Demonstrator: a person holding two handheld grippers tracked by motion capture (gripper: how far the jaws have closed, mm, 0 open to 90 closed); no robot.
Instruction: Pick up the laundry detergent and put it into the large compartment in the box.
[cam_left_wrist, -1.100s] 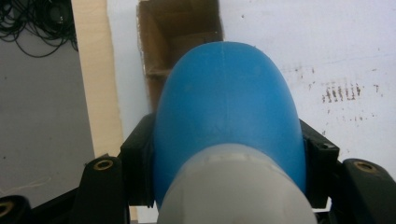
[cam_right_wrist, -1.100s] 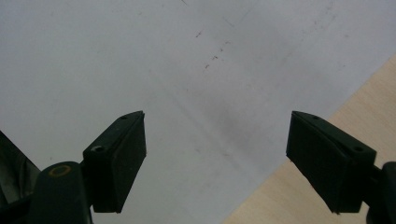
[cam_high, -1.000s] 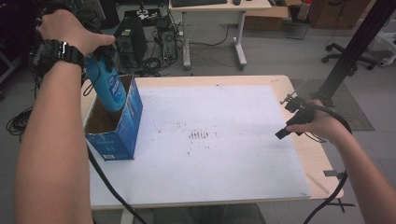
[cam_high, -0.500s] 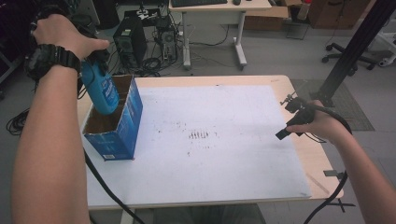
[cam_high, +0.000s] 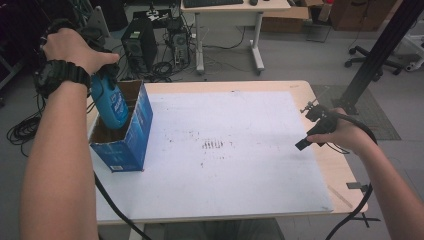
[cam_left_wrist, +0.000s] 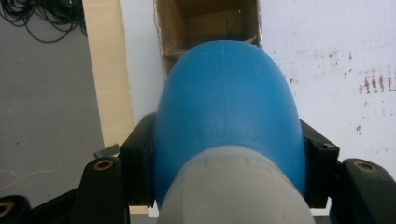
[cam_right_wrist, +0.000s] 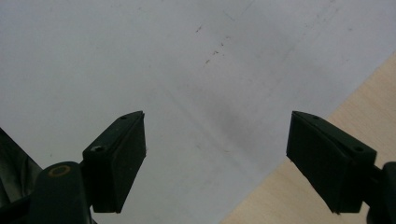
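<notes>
A blue bottle hangs bottom-down, its lower end inside the open top of a blue cardboard box at the table's left edge. My left gripper is shut on the bottle, one black jaw pressing each flank near its grey neck; the box's brown inside lies straight beyond. A hand with a black wristwatch holds that gripper. At the table's right edge my right gripper stands open just above the white sheet, nothing between its fingers.
A white sheet with dark smudges covers most of the wooden table. Beyond the far edge stand a computer tower, tangled cables, a desk and a black post. A cable trails from each gripper.
My left gripper has sunk with the blue bottle, lowering its bottom end deeper into the box. The right hand has kept still.
</notes>
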